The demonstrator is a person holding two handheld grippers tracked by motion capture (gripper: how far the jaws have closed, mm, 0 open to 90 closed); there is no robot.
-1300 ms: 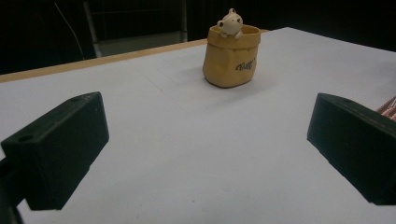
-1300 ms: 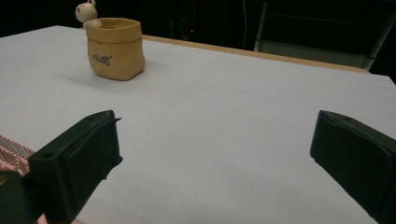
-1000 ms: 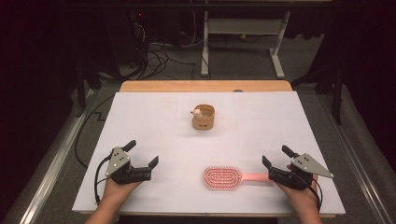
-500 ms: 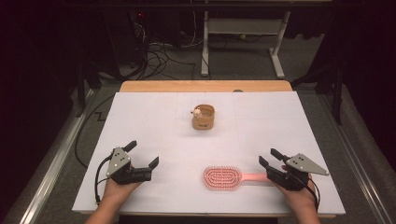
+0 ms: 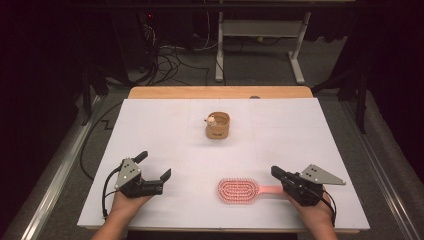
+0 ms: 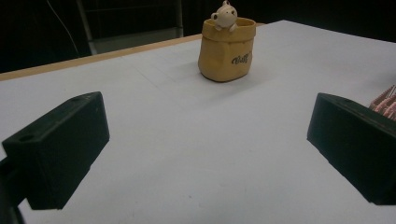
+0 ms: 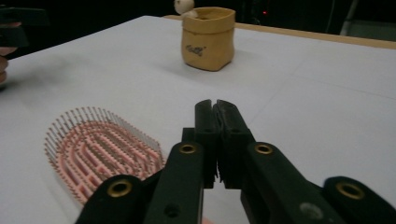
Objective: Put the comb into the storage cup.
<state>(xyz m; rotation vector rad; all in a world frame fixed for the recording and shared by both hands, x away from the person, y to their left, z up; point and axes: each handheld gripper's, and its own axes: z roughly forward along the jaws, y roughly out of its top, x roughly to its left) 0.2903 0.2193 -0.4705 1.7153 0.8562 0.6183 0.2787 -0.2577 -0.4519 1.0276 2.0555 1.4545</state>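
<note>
A pink hairbrush (image 5: 239, 190) lies bristles up near the table's front edge, handle pointing right. My right gripper (image 5: 276, 172) sits at the handle's end. Its jaws have just been closing and now meet, pad to pad (image 7: 216, 105), with nothing showing between them. The brush head (image 7: 98, 149) lies left of those jaws and the handle runs underneath them. My left gripper (image 5: 154, 165) rests open at the front left, with bare table between its jaws (image 6: 208, 140). A tan pouch (image 5: 218, 126) with a small figure on its rim stands mid-table.
White sheet (image 5: 300, 135) covers the table, with a wooden edge (image 5: 220, 92) at the back. The pouch (image 6: 227, 49) stands far ahead of the left jaws, and bristles (image 6: 385, 105) show at the right. Cables and a desk frame (image 5: 260, 30) lie on the floor beyond.
The right gripper's jaws have closed from wide open to together at the brush handle's end. The left gripper, brush and pouch have stayed where they were.
</note>
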